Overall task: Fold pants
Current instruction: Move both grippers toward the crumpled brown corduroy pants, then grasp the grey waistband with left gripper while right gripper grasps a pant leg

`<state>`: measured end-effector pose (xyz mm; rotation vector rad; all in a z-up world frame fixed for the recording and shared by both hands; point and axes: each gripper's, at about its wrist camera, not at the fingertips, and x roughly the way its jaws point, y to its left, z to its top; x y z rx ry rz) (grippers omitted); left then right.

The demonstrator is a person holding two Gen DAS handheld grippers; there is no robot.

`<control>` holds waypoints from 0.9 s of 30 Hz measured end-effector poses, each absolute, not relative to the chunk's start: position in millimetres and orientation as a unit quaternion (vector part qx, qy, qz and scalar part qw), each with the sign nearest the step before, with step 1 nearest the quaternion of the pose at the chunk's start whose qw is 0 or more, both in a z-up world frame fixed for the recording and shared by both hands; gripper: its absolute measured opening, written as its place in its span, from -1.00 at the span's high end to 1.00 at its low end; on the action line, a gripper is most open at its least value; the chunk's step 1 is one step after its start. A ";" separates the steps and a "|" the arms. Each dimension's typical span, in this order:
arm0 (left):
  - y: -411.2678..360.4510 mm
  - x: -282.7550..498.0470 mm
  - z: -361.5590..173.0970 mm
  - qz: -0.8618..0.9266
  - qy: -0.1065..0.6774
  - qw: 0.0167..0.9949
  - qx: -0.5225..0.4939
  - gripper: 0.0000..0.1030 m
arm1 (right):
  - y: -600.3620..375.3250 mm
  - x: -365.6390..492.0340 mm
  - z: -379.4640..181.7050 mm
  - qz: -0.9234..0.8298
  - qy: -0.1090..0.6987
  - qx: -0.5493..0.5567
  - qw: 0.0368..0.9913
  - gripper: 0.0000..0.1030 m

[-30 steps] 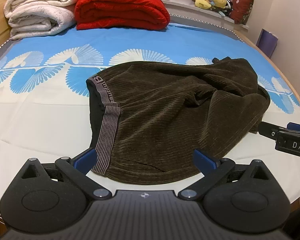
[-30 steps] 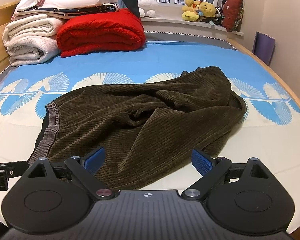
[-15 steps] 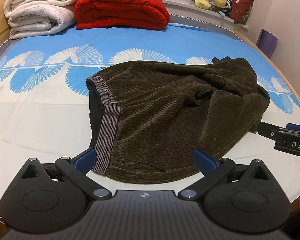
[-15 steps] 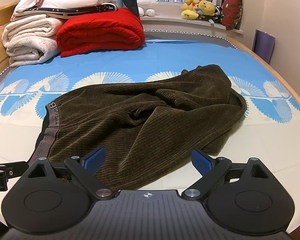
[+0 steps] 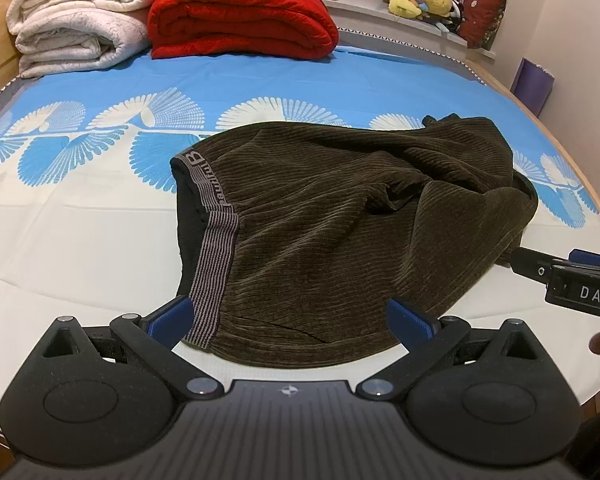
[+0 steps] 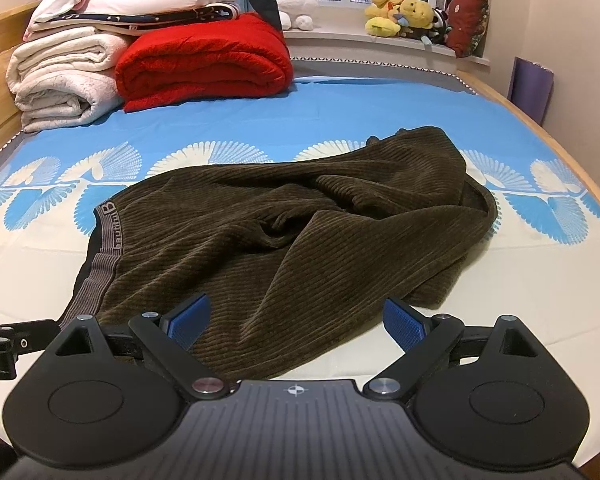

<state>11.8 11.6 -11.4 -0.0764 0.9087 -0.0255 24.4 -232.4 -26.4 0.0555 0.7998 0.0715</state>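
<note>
Corduroy pants (image 5: 340, 232) lie rumpled on the bed (image 5: 80, 248); my left gripper (image 5: 290, 316) and right gripper (image 6: 296, 320), both spread, must next pinch the near hem.

The pants (image 5: 340, 232) lie on the bed (image 5: 80, 248), waistband (image 5: 214, 240) to the left. Behind them sit folded blankets (image 6: 204, 64), with stuffed toys (image 6: 404, 16) on the windowsill farther back right. Both grippers, left gripper (image 5: 290, 316) and right gripper (image 6: 296, 318), hover at the near edge.
</note>
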 end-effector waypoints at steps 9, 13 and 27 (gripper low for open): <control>11.3 5.9 -3.6 -0.026 0.413 0.910 -0.024 -0.75 | -234.7 24.0 -25.4 0.024 0.385 0.035 0.922 -0.76; 18.4 7.6 3.1 -0.077 0.420 0.903 -0.044 0.48 | -237.8 23.5 -22.9 0.022 0.378 0.045 0.925 -0.76; 128.5 111.8 -25.1 -0.005 0.486 0.869 -0.097 0.68 | -356.9 90.5 -17.6 -0.083 0.343 0.164 0.921 -0.22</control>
